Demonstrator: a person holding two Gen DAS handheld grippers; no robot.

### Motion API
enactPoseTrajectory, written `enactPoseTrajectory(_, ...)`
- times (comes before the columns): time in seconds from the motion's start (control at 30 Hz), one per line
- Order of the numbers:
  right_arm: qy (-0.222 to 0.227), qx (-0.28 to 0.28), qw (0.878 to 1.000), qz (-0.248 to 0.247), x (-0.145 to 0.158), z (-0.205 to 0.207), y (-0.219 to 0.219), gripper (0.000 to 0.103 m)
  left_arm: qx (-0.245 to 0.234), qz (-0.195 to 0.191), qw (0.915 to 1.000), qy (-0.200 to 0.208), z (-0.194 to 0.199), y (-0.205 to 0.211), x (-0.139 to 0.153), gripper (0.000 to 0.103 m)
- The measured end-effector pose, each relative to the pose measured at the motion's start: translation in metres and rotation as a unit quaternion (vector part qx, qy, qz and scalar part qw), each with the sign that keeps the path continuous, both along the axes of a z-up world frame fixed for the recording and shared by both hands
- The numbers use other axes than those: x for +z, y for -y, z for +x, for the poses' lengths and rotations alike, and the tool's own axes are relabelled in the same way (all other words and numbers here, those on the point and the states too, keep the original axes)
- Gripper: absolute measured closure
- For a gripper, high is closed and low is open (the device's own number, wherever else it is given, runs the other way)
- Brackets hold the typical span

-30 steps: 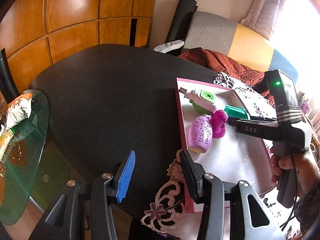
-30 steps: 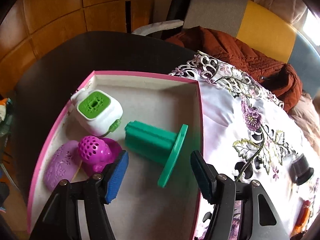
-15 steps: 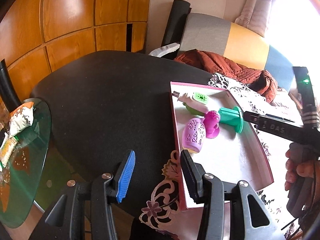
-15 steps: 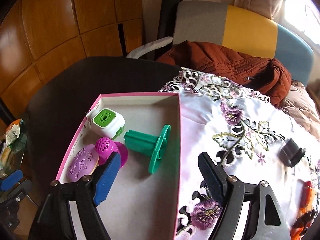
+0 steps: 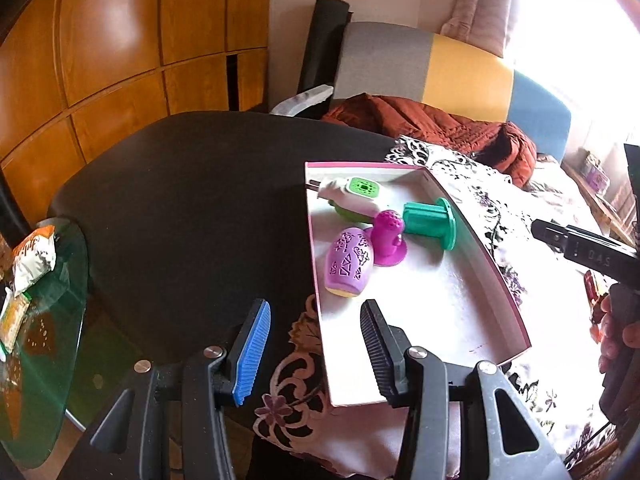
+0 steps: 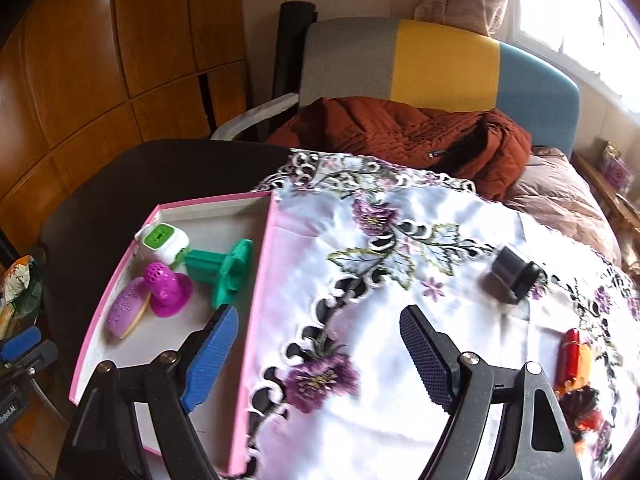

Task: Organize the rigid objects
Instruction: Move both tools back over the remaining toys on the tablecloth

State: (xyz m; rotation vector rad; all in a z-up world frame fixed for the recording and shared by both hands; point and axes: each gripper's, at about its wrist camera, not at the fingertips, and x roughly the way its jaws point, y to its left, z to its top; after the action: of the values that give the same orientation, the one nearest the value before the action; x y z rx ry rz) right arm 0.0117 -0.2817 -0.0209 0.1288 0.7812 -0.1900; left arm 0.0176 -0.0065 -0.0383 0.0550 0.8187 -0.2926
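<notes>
Left wrist view: left gripper (image 5: pixel 314 346) part-open, empty, hovering at near corner of shallow pink-rimmed cardboard tray (image 5: pixel 508 304). Ahead, inside: lilac patterned plastic egg (image 5: pixel 349 267), magenta perforated plastic knob (image 5: pixel 389 237), green flanged plastic spool (image 5: pixel 430 222), white-and-green plastic cube (image 5: pixel 356 196).

Right wrist view: right gripper (image 6: pixel 320 354) wide, empty, jaws just opened further. Ahead-right on floral cloth (image 6: pixel 380 280): dark grey plastic cylinder (image 6: pixel 510 274); probably next, best approached squarely, jaws straddling it.

"DAS" on right gripper (image 5: pixel 588 254) (side)
</notes>
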Motion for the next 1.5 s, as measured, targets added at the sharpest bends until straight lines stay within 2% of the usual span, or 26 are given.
enactPoseTrajectory(0.2,0.005,-0.048,0.999,-0.004,0.006,-0.028,0.046,0.014,-0.023,0.008,0.9997,0.004,-0.004,0.014,0.002,0.056)
enactPoseTrajectory(0.3,0.014,-0.101,0.995,-0.008,0.012,-0.047,0.084,0.014,-0.038,0.009,0.9992,0.006,-0.005,0.023,0.004,0.056)
enactPoseTrajectory(0.4,0.023,-0.169,0.985,-0.006,0.017,-0.072,0.130,0.013,-0.053,0.009,0.9986,0.003,-0.004,0.033,0.005,0.056)
enactPoseTrajectory(0.6,0.033,-0.311,0.950,0.001,0.010,-0.123,0.213,0.010,-0.086,0.014,0.9962,0.006,-0.007,0.061,0.011,0.055)
enactPoseTrajectory(0.77,0.056,-0.404,0.909,0.080,-0.003,-0.161,0.256,0.010,-0.130,0.020,0.9913,0.008,-0.009,0.102,0.018,0.043)
enactPoseTrajectory(0.83,0.065,-0.414,0.903,0.094,-0.003,-0.168,0.260,0.009,-0.152,0.020,0.9882,0.004,-0.009,0.123,0.020,0.040)
enactPoseTrajectory(0.93,0.066,-0.414,0.902,0.104,-0.003,-0.169,0.261,0.009,-0.191,0.016,0.9815,-0.004,-0.009,0.161,0.022,0.032)
enactPoseTrajectory(1.23,0.074,-0.415,0.899,0.124,-0.002,-0.172,0.263,0.007,-0.298,0.031,0.9541,-0.011,-0.003,0.275,0.018,0.022)
enactPoseTrajectory(1.5,0.067,-0.411,0.898,0.139,-0.007,-0.169,0.266,0.006,-0.380,0.046,0.9239,-0.002,0.010,0.366,0.005,0.015)
